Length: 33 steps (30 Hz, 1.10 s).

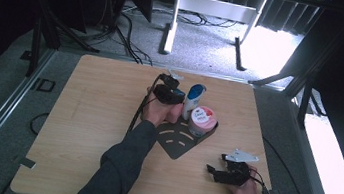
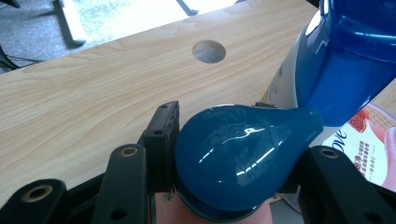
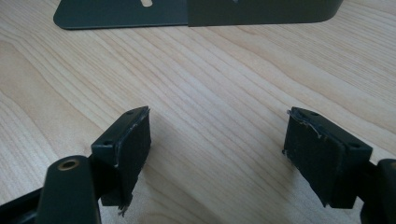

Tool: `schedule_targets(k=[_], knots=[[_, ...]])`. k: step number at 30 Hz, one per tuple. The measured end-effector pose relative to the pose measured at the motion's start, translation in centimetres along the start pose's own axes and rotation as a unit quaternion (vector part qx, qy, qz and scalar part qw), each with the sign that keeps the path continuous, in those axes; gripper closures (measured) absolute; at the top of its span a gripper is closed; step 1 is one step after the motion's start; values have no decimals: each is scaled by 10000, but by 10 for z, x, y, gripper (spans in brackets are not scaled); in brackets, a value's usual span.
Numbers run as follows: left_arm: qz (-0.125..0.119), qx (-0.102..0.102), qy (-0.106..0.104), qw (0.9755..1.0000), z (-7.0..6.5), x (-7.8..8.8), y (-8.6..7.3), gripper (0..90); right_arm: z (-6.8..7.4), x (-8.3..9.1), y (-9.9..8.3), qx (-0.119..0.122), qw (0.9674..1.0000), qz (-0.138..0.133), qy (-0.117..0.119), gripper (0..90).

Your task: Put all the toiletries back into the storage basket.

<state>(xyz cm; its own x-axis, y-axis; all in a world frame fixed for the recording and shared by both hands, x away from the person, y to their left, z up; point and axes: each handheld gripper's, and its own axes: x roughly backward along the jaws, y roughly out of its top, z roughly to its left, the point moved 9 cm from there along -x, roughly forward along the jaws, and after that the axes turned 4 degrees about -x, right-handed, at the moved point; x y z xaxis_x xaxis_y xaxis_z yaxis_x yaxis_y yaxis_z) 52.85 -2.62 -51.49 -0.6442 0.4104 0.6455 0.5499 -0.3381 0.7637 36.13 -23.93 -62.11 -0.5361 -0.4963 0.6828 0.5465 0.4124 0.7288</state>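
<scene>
Nearest to you, your right gripper [image 1: 214, 171] is resting on the wooden table [image 1: 85, 131] at its near right corner, and its jaws are standing wide apart with only bare wood between them; in the right gripper view the dark metal stand [image 3: 196, 11] is lying just beyond them. Farther out, your left gripper [image 2: 233, 163] is reaching over the middle of the table and clamping a blue teardrop-capped bottle [image 2: 243, 158] between its pads, so that bottle is sitting in your grip right beside the stand's upright wall. Just past it, a second white bottle with a blue cap [image 1: 193, 100] is standing upright, close against the one you are holding, and a round pink-lidded jar [image 1: 202, 121] is sitting on the stand's flat plate next to it. Judging by that, you are midway: two toiletries are already placed at the stand, a third is being set or lifted there, and I cannot tell which. Either way, the release or the lift is what is left. Counting up: two grippers, two blue-capped bottles, one jar, one stand, and one round hole [image 2: 208, 51] in the tabletop farther off.
</scene>
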Motion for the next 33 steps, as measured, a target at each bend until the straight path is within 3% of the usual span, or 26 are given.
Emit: schedule_targets(k=[13, 19, 33], knots=[[34, -71, 13, 10000, -3, 0, -1, 525, 0, 0, 0, 2, 10000, -1, -1, 225], [77, 18, -47, 10000, -2, 0, -2, 513, 0, 0, 0, 1, 10000, -2, 6, 225], [88, 83, -28, 9999, 1, 3, -7, 409, 0, 0, 0, 12, 10000, -7, -1, 225]])
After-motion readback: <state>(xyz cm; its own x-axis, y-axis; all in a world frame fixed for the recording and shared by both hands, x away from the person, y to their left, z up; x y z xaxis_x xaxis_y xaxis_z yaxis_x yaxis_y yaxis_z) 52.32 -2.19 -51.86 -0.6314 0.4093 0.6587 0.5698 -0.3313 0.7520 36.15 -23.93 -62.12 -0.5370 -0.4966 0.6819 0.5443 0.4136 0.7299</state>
